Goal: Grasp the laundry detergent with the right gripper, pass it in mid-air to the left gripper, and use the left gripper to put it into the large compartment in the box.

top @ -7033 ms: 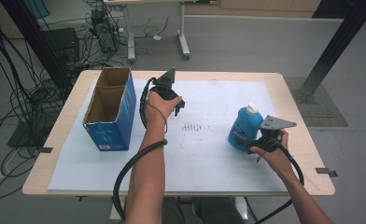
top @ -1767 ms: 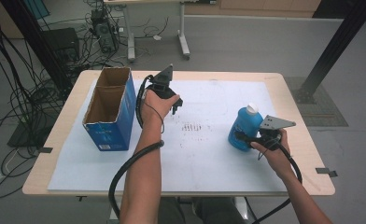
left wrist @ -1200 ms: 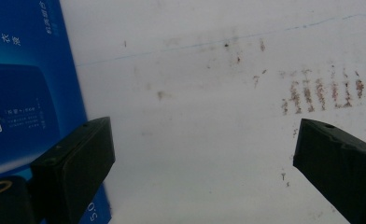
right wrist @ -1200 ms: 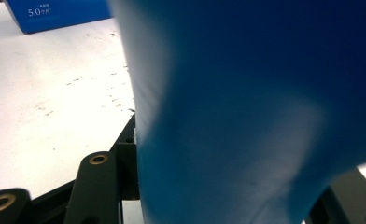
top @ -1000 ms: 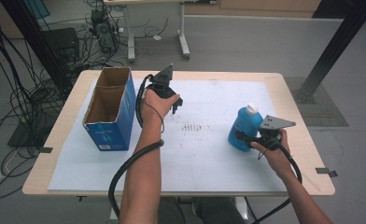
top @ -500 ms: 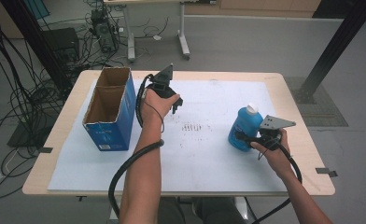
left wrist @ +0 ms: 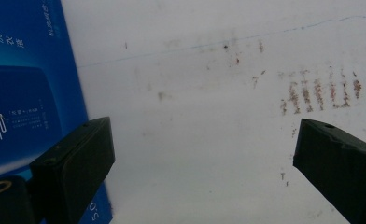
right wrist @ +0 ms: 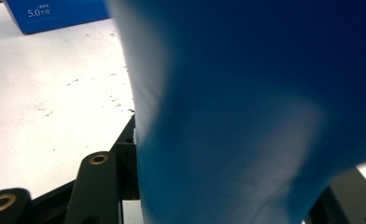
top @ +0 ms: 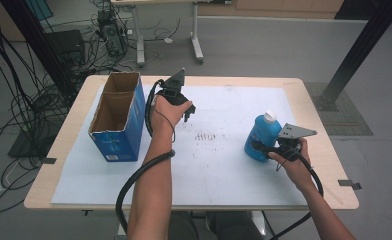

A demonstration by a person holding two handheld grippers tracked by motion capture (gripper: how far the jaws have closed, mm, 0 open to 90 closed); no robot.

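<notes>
One blue plastic bottle with a white cap (top: 262,138) stands pinched in the right claw (top: 258,148), its base hidden, one open blue cardboard box (top: 117,116) beside the spread left claw (top: 188,111).

One blue bottle (top: 262,138), one open blue box (top: 118,119) and one white sheet (top: 219,165) sit on one counter (top: 74,105).

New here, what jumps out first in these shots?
The blue bottle with a white cap, standing at the right of the white sheet, clamped low on its body by the right tool. Next, the open-topped blue carton at the left, with the left tool beside it, jaws wide apart above faint brown marks mid-sheet.
</notes>
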